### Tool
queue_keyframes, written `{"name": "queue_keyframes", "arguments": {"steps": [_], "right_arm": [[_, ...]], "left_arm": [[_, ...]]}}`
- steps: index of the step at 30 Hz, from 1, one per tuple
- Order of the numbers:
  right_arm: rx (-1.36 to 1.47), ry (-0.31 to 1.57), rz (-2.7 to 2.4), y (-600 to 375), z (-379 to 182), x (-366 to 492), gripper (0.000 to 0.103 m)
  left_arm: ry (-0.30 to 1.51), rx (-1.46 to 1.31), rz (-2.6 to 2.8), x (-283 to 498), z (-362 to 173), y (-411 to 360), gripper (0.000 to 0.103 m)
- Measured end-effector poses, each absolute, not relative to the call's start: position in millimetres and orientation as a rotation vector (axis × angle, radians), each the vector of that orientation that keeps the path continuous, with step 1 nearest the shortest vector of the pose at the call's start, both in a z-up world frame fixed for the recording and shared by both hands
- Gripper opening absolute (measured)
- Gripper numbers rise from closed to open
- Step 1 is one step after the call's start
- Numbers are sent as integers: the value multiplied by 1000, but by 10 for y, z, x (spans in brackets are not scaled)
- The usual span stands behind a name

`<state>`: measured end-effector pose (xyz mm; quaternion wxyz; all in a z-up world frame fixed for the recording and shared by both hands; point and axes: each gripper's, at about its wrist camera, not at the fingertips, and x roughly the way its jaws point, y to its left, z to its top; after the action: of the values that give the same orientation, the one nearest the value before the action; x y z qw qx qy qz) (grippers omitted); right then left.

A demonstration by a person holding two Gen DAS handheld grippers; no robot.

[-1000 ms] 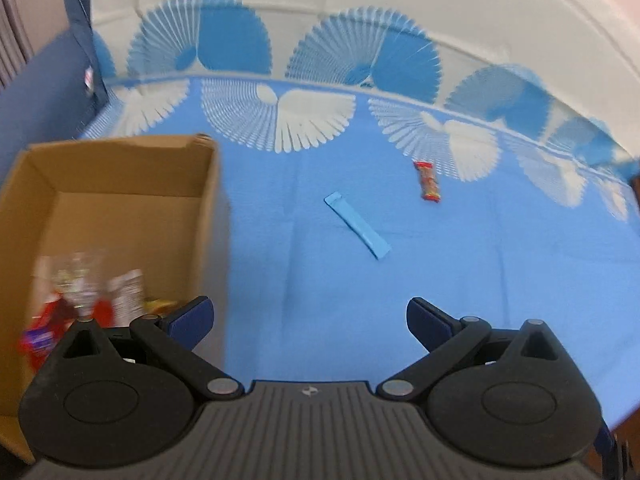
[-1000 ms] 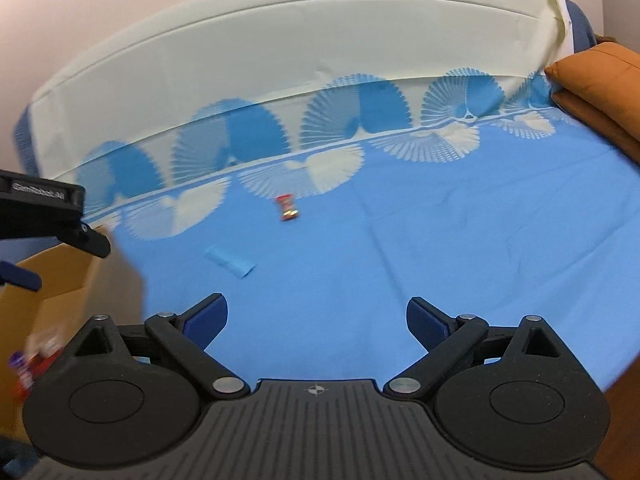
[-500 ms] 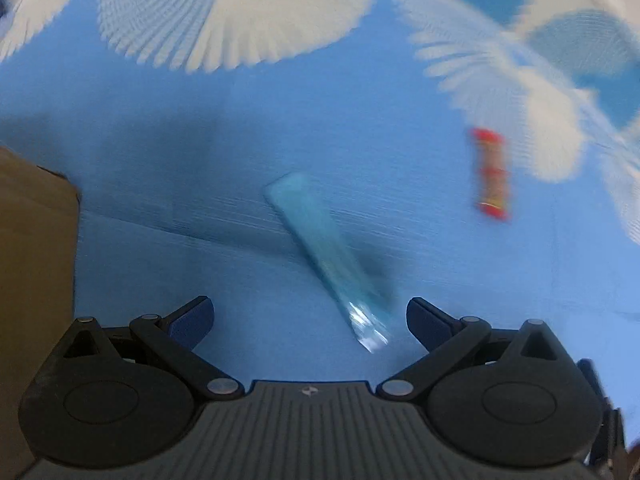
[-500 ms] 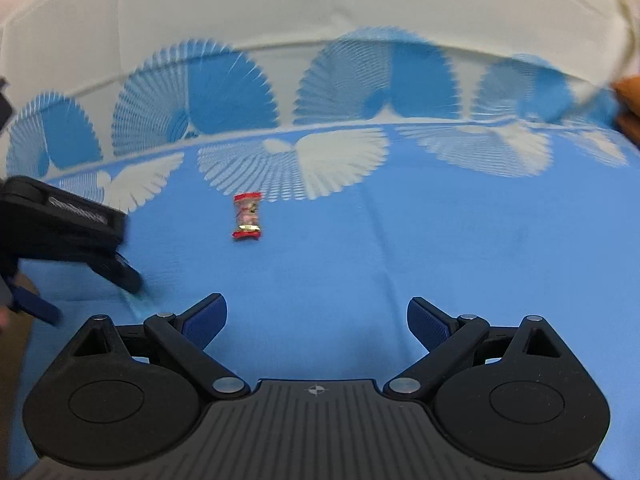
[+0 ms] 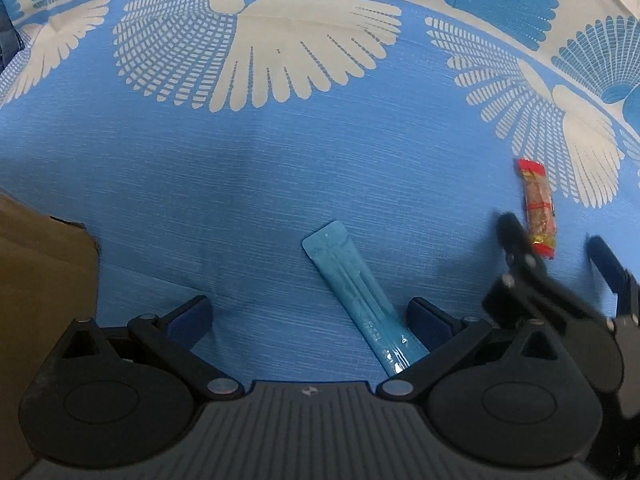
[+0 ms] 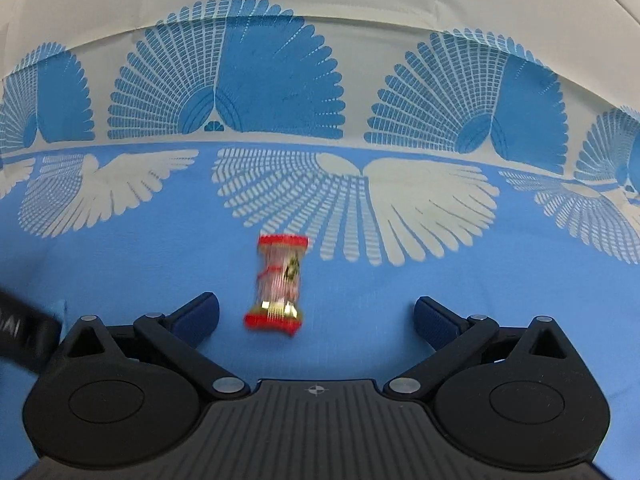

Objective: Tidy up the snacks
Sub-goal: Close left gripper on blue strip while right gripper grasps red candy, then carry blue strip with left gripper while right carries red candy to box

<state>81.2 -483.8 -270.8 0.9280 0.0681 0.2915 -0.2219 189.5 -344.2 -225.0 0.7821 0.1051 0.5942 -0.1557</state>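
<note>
A long teal stick packet lies flat on the blue cloth, its near end beside my left gripper's right finger. My left gripper is open and empty just above it. A red and gold wrapped candy lies on the cloth between my right gripper's open fingers, nearer the left one. My right gripper is open and empty. In the left wrist view the candy lies at the right, with the right gripper just before it. The cardboard box stands at the left edge.
The blue cloth with white fan patterns covers the whole surface. A cream band with blue fans rises at the back. A dark part of the left gripper shows at the left edge of the right wrist view.
Both grippers have moved forward and down: the left from over the box to the teal packet, the right to the red candy, which now lies between its fingers. Both stay open.
</note>
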Motion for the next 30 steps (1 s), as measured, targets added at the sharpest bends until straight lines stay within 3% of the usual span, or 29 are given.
{"name": "queue_keyframes", "arguments": {"steps": [1,2,3,4,5,16,30], "right_arm": [[138,596,-451,-4845,-2705,812,103],[136,592,-445,-4843,-2696,804,100],[125,569,-436,-4816,-2679,771,80],[110,552,-426,-4782,-2661,734,61],[92,555,-420,-4746,-2647,714,27],[265,647,-478,-4367,-2307,-147,26],[337,502,-458,-2826,-957,-1586,26]], "left_arm": [[1285,228,-341,1886,-2233,-3429,99],[1271,235,-342,1842,-2182,-3440,85],[1247,245,-353,1801,-2121,-3468,55],[1235,248,-388,1765,-2072,-3479,31],[1249,239,-431,1735,-2038,-3477,18],[1233,297,-522,1131,-1709,-2951,17],[1071,266,-689,-119,-356,-1572,17]]}}
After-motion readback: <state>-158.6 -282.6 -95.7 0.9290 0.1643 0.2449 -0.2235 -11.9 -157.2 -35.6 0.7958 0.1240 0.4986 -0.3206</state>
